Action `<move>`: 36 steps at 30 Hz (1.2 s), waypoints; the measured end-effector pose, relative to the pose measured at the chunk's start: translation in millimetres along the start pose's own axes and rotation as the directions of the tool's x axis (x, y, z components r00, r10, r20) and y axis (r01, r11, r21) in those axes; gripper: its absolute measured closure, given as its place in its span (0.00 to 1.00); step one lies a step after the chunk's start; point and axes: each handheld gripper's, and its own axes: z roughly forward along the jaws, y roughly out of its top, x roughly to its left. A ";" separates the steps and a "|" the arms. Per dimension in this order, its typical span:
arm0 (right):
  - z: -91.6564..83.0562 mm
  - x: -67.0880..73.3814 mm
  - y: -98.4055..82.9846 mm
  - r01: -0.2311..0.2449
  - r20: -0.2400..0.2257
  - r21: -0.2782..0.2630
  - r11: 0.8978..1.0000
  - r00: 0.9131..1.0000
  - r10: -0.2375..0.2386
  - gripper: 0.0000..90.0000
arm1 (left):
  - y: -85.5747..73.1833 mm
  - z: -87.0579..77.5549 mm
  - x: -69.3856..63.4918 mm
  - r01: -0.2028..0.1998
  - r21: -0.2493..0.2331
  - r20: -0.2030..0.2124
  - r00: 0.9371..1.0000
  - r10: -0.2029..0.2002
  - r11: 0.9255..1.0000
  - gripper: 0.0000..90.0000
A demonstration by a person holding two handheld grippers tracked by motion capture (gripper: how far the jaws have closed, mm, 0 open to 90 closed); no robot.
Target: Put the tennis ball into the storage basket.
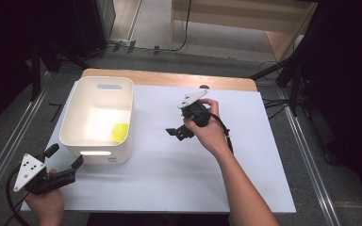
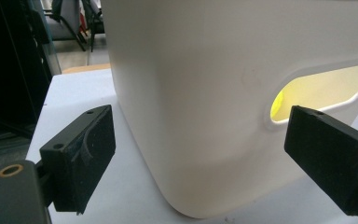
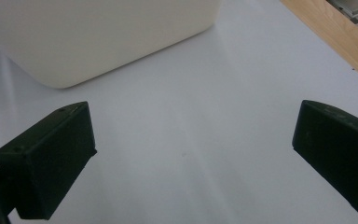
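Note:
A white plastic bin (image 1: 96, 117) stands at the left of the table, and a yellow ball (image 1: 120, 133) lies inside near its right wall. My left gripper (image 1: 65, 156) is open at the bin's near left corner, low over the table edge. In the left gripper view the bin's wall (image 2: 205, 70) stands close between the open jaws of my left gripper (image 2: 198, 126), and the ball (image 2: 277, 103) shows through the handle slot. My right gripper (image 1: 179, 132) is open to the right of the bin, pointing toward it. In the right gripper view my right gripper (image 3: 193, 116) holds nothing, with the bin's corner (image 3: 98, 37) ahead.
A white sheet (image 1: 169, 174) covers the table, with a wooden strip (image 1: 169, 77) bare along the far edge. Dark stands (image 1: 292, 70) rise at the back right and back left. Metal rails (image 1: 306, 155) run along the floor on both sides.

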 end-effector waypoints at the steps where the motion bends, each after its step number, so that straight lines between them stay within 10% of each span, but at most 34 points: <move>1: -1.0 -0.1 -2.3 -0.005 0.006 -0.001 1.000 1.000 0.005 0.00 | 0.0 0.0 0.0 0.000 0.000 0.000 1.000 0.000 1.000 0.09; 36: -38.1 -5.9 -93.1 -0.150 0.082 -0.077 0.986 0.984 0.157 0.00 | -0.1 -0.2 0.8 0.003 -0.003 0.001 1.000 -0.003 1.000 0.10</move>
